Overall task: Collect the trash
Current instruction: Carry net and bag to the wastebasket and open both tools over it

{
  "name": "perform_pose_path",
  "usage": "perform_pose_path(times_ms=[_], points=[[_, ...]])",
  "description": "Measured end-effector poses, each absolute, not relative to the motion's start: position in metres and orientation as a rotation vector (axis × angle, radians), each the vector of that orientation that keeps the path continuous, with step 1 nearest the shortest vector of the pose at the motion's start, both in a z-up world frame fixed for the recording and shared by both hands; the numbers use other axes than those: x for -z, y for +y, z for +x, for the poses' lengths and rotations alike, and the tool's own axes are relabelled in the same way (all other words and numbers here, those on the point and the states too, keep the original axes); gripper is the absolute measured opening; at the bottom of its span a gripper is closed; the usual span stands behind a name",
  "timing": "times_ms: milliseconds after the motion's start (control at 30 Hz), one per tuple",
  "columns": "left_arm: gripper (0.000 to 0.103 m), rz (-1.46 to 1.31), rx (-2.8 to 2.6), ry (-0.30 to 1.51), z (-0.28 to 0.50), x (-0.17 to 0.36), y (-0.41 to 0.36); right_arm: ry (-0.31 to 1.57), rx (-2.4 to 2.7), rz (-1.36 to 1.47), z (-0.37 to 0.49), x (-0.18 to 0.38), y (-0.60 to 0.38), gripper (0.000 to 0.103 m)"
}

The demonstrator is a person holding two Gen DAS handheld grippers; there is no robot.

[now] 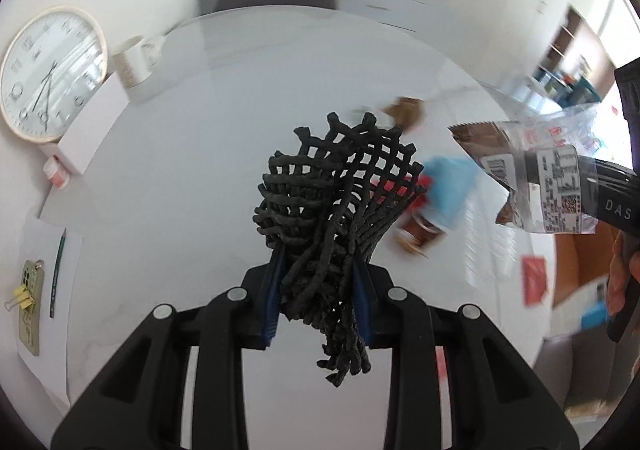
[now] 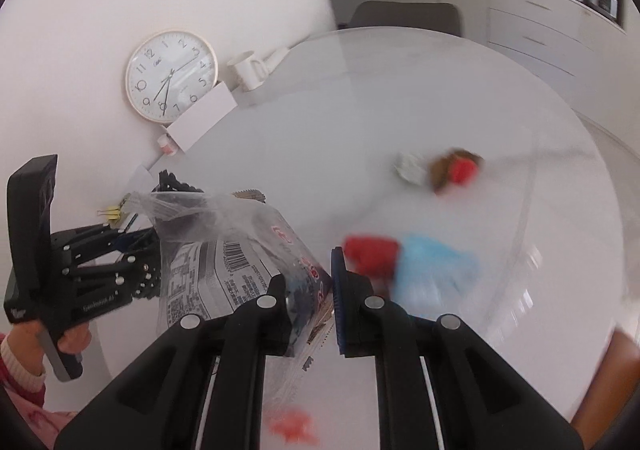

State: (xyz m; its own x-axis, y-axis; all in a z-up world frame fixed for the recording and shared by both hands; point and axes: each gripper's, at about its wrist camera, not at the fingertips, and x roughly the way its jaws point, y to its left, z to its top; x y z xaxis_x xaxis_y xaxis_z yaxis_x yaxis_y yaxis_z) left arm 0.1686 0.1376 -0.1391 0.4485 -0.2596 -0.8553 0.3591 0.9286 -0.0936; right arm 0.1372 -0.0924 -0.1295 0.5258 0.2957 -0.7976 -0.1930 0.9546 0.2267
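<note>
My left gripper (image 1: 318, 290) is shut on a black foam net (image 1: 340, 190), held above the white round table (image 1: 200, 170). My right gripper (image 2: 310, 290) is shut on a clear plastic wrapper (image 2: 232, 250) with a barcode label; the wrapper also shows in the left wrist view (image 1: 540, 178). On the table lie a blue and red wrapper (image 2: 416, 262), a brown and red scrap with white paper (image 2: 444, 168), and a red scrap (image 2: 292, 426) near the front. The left gripper shows in the right wrist view (image 2: 140, 246) at the left.
A wall clock (image 2: 170, 76), a white mug (image 2: 248, 70), a white box (image 2: 202, 116) and a small jar (image 2: 167, 144) stand at the table's far left. A pencil (image 1: 58, 274), binder clip (image 1: 22, 296) and tag lie left. A chair (image 2: 404, 18) is beyond.
</note>
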Motion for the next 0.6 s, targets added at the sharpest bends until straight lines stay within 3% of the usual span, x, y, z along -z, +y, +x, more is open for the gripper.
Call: perform_pose_path(times_ms=[600], points=[[0.03,0.24,0.568,1.074,-0.019,0.128,-0.006,1.036,-0.179,0.184,-0.088,0.138,-0.215,0.015]])
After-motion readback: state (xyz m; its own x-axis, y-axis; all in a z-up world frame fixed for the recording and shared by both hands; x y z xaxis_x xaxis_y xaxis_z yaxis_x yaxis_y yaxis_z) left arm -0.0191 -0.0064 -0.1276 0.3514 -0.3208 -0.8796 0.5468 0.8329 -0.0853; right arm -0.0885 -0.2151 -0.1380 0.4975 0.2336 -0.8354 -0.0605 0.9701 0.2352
